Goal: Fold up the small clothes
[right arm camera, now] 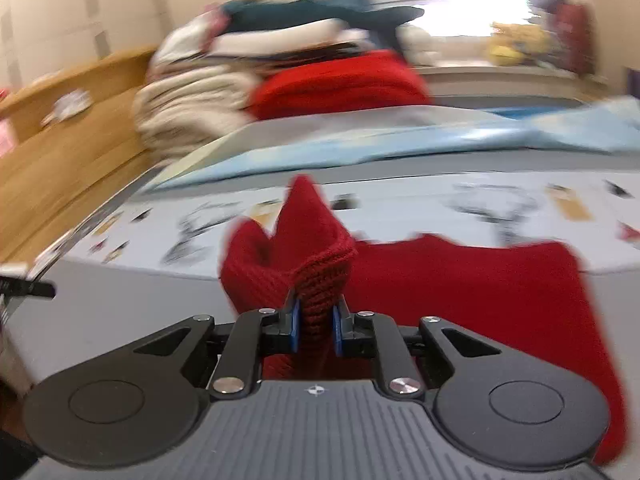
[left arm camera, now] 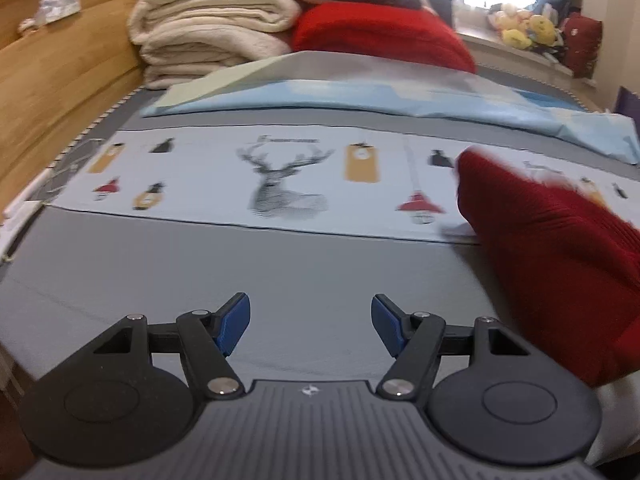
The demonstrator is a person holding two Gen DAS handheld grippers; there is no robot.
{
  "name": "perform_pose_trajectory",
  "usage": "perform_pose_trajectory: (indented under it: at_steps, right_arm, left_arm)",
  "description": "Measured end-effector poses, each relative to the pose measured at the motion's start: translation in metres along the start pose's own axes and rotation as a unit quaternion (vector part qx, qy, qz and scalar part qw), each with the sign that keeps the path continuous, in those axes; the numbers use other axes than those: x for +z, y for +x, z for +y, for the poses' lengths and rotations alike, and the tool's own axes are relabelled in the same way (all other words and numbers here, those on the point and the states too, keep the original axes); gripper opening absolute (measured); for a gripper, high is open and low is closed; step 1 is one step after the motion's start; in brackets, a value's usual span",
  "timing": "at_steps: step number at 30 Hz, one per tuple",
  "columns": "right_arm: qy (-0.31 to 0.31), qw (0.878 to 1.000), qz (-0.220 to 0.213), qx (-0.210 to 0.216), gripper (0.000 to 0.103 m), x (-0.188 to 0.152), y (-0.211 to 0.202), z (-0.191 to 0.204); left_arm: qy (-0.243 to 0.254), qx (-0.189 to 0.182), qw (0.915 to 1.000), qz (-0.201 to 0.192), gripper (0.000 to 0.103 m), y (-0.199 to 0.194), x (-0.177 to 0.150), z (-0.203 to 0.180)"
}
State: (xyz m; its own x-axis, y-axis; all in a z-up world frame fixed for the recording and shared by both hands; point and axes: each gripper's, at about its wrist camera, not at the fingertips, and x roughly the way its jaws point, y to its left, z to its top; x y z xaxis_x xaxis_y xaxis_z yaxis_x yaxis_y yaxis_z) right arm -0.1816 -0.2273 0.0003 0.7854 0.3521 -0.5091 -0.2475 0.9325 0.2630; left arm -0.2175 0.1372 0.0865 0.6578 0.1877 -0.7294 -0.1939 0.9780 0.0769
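A dark red knitted garment point(right arm camera: 480, 292) lies on the grey bed sheet point(right arm camera: 120, 320), spreading to the right in the right wrist view. My right gripper point(right arm camera: 316, 330) is shut on a bunched, raised edge of it, and the knit stands up between the blue pads point(right arm camera: 295, 330). In the left wrist view the same red knitted garment point(left arm camera: 560, 264) fills the right side, blurred. My left gripper point(left arm camera: 311, 326) hovers open over bare grey sheet point(left arm camera: 280, 272), left of the garment, with nothing between its fingers.
A white cloth printed with a deer and lamps point(left arm camera: 280, 184) runs across the bed, with a light blue sheet point(left arm camera: 360, 100) behind it. Folded cream blankets point(left arm camera: 208, 36) and a red cushion point(left arm camera: 380, 36) are stacked at the head. A wooden bed frame point(left arm camera: 60, 92) borders the left.
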Motion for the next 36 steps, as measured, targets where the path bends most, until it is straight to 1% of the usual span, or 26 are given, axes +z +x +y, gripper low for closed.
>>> perform_pose_trajectory:
  at_steps: [2,4,6,7,9,10,11,12,13,14,15,16,17,19,20,22,23,25,27,28,29,31,33,34,35,36]
  right_arm:
    - [0.021,0.999,-0.005,-0.050,0.015,0.001,-0.018,-0.039]
    - [0.058,0.993,0.007,-0.103,0.014,-0.003,-0.033,-0.081]
    - [0.092,0.983,0.039,-0.153,0.015,-0.013,-0.039,-0.117]
    - [0.111,0.976,0.059,-0.178,0.015,-0.019,-0.042,-0.136]
    - [0.150,0.962,0.095,-0.208,0.015,-0.031,-0.047,-0.166]
    - [0.169,0.956,0.107,-0.213,0.016,-0.035,-0.049,-0.177]
    - [0.191,0.952,0.123,-0.206,0.017,-0.041,-0.054,-0.191]
    - [0.207,0.949,0.129,-0.198,0.021,-0.043,-0.057,-0.199]
    - [0.215,0.948,0.123,-0.199,0.028,-0.043,-0.061,-0.203]
    - [0.209,0.950,0.112,-0.204,0.033,-0.040,-0.065,-0.205]
    - [0.192,0.954,0.094,-0.208,0.038,-0.034,-0.068,-0.204]
    - [0.176,0.959,0.071,-0.210,0.038,-0.026,-0.071,-0.202]
    - [0.163,0.965,0.046,-0.200,0.039,-0.018,-0.073,-0.202]
    - [0.154,0.975,0.017,-0.158,0.052,-0.004,-0.069,-0.205]
    - [0.153,0.979,0.012,-0.136,0.055,0.001,-0.063,-0.206]
    - [0.157,0.983,0.022,-0.094,0.068,0.007,-0.039,-0.213]
    - [0.167,0.982,0.032,-0.085,0.070,0.007,-0.028,-0.217]
    - [0.208,0.973,0.067,-0.075,0.070,0.005,0.001,-0.228]
    - [0.235,0.967,0.080,-0.061,0.070,0.004,0.021,-0.232]
    - [0.244,0.965,0.083,-0.056,0.070,0.004,0.027,-0.231]
    - [0.253,0.962,0.085,-0.049,0.067,0.004,0.037,-0.235]
    - [0.254,0.964,0.072,-0.026,0.036,0.008,0.038,-0.234]
    - [0.217,0.975,0.014,-0.045,0.022,0.021,0.017,-0.217]
    - [0.191,0.980,-0.035,-0.049,0.000,0.028,0.000,-0.211]
    - [0.173,0.980,-0.085,-0.050,0.000,0.032,-0.015,-0.206]
    - [0.169,0.978,-0.110,-0.045,0.000,0.034,-0.027,-0.205]
  left_arm:
    - [0.000,-0.013,0.9999,0.000,0.072,0.004,0.005,-0.021]
    - [-0.001,-0.028,0.9996,0.000,0.072,0.007,0.009,-0.043]
    - [0.002,-0.043,0.9991,0.003,0.072,0.011,0.011,-0.064]
    - [0.007,-0.049,0.9988,0.005,0.072,0.014,0.011,-0.075]
    - [0.021,-0.056,0.9982,0.008,0.072,0.018,0.011,-0.096]
    - [0.028,-0.059,0.9978,0.009,0.072,0.020,0.011,-0.105]
    - [0.032,-0.062,0.9975,0.009,0.072,0.022,0.011,-0.112]
    - [0.035,-0.065,0.9973,0.009,0.072,0.023,0.011,-0.118]
    - [0.037,-0.066,0.9971,0.010,0.072,0.025,0.010,-0.122]
    - [0.039,-0.067,0.9969,0.012,0.072,0.026,0.009,-0.125]
    - [0.041,-0.067,0.9968,0.015,0.072,0.028,0.008,-0.128]
    - [0.043,-0.068,0.9966,0.016,0.072,0.027,0.007,-0.130]
    - [0.045,-0.070,0.9964,0.017,0.072,0.028,0.006,-0.132]
    - [0.054,-0.070,0.9960,0.018,0.072,0.029,0.004,-0.134]
    - [0.059,-0.069,0.9957,0.019,0.072,0.029,0.003,-0.136]
    - [0.064,-0.069,0.9954,0.019,0.072,0.029,0.000,-0.137]
    - [0.066,-0.068,0.9953,0.019,0.072,0.028,-0.001,-0.137]
    - [0.066,-0.066,0.9954,0.021,0.072,0.029,-0.003,-0.136]
    - [0.065,-0.064,0.9955,0.024,0.072,0.029,-0.005,-0.136]
    - [0.065,-0.063,0.9956,0.025,0.072,0.029,-0.005,-0.136]
    - [0.064,-0.063,0.9956,0.025,0.072,0.029,-0.006,-0.136]
    - [0.064,-0.067,0.9954,0.026,0.072,0.030,-0.006,-0.139]
    - [0.065,-0.070,0.9951,0.026,0.072,0.033,-0.005,-0.144]
    - [0.065,-0.074,0.9948,0.025,0.072,0.034,-0.004,-0.147]
    - [0.064,-0.078,0.9946,0.025,0.072,0.036,-0.003,-0.152]
    - [0.063,-0.084,0.9941,0.026,0.072,0.038,-0.003,-0.158]
